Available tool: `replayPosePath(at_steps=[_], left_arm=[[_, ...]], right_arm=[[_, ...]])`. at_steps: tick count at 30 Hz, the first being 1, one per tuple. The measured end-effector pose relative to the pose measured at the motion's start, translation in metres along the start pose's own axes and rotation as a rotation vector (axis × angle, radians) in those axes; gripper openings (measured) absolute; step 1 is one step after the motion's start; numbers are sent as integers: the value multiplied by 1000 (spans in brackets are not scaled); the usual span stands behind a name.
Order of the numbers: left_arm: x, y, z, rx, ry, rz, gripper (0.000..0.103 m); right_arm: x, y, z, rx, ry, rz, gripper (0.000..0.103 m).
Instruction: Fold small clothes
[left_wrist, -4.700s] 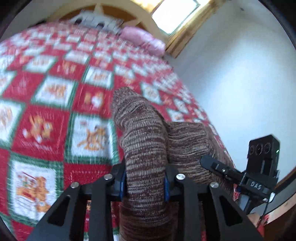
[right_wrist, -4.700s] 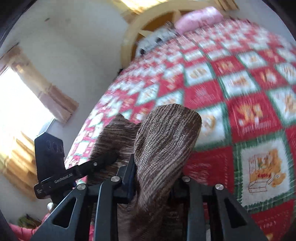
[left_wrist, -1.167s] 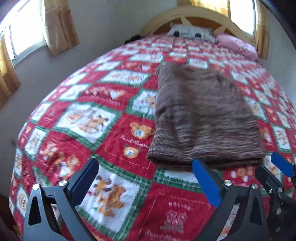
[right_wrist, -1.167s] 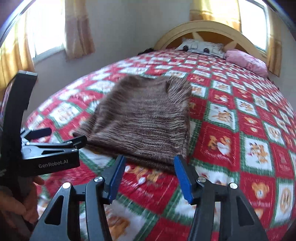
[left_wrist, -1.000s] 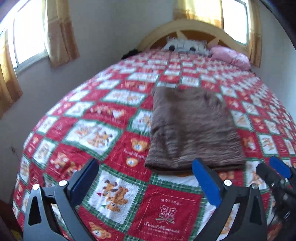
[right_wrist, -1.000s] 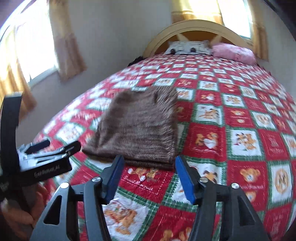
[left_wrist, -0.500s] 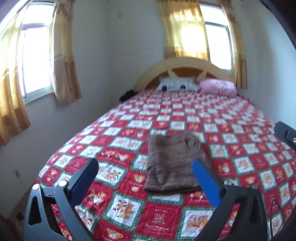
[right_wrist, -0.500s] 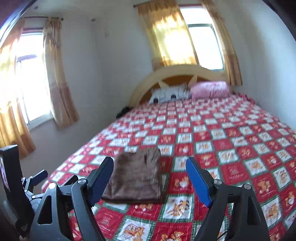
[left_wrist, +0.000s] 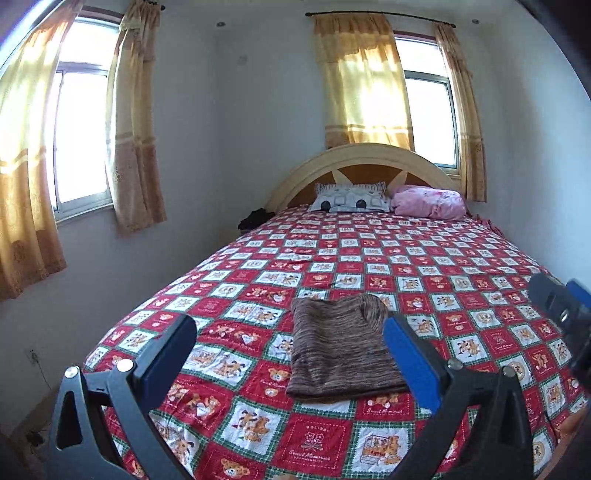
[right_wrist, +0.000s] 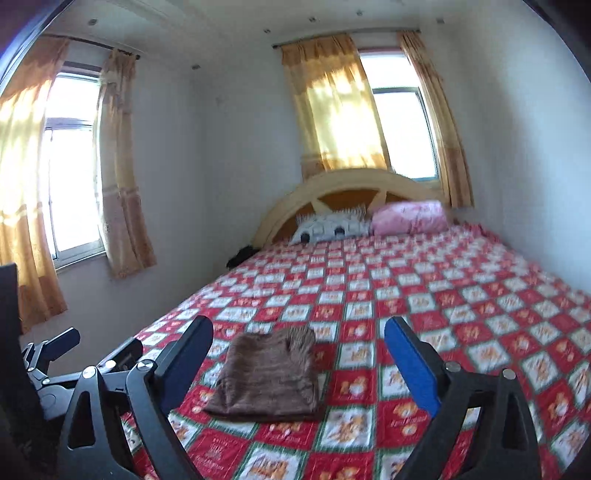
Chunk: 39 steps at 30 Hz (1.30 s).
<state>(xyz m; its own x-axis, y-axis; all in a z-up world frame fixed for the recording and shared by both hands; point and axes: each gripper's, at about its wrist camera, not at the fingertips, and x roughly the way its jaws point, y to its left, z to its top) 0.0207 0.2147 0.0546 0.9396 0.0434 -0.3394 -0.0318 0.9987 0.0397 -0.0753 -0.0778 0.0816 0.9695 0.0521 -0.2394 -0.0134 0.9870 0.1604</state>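
Folded brown striped knit sweater lies on my red checked bedspread. Left gripper released, empty; right gripper opening, empty.

A folded brown knit garment lies flat on the bed, on its red patchwork quilt, well short of the pillows at the headboard. The right gripper hangs above the bed's near end, its jaws opening, nothing between them; the garment shows through the gap, untouched.
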Motion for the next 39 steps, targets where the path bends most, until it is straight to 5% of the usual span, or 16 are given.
replayPosePath(at_steps=[39], left_arm=[[0, 0, -2, 22, -4, 51, 103]], right_arm=[[-8, 4, -8, 4, -1, -6, 95]])
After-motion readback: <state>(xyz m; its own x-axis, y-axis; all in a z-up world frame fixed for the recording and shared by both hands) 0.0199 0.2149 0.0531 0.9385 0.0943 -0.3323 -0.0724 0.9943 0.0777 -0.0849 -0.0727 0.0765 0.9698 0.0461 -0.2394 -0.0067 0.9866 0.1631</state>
